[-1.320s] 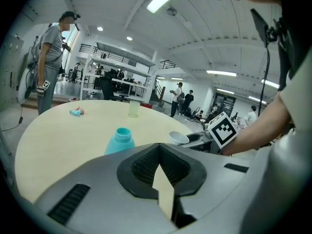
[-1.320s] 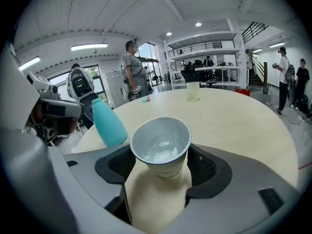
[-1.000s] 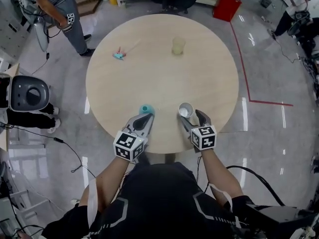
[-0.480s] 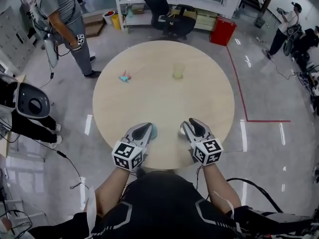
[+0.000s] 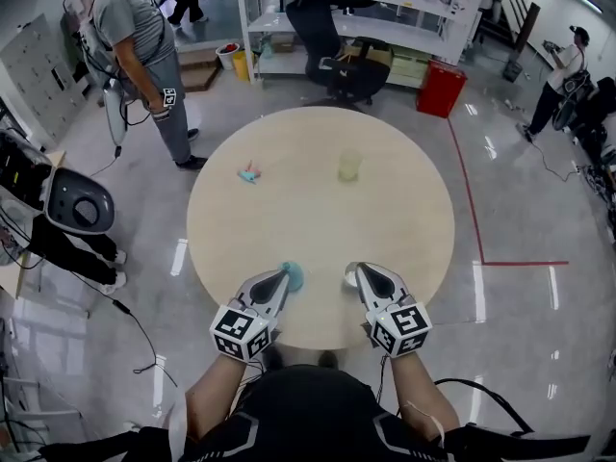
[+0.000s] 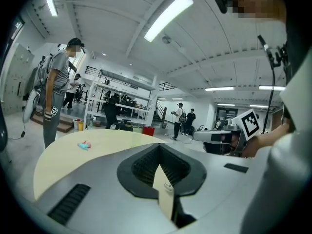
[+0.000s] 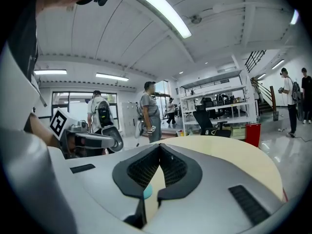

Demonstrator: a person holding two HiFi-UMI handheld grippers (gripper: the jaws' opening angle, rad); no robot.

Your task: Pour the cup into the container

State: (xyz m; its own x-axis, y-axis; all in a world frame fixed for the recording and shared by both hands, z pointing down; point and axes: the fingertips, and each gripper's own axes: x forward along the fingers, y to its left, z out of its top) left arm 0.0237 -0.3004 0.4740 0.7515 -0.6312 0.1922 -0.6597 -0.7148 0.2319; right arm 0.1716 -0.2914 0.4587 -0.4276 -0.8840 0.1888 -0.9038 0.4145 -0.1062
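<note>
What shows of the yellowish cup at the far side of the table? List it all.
The yellowish cup is small and see-through, pale yellow-green, plastic by its look, with an open top. It stands upright on the far half of the round table, a little right of its middle. Only the tabletop touches it; the teal item lies apart to its left. Whether it holds anything cannot be told.

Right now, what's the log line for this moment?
left gripper: shut, empty | right gripper: just closed, empty | white cup: on table, ungrasped
</note>
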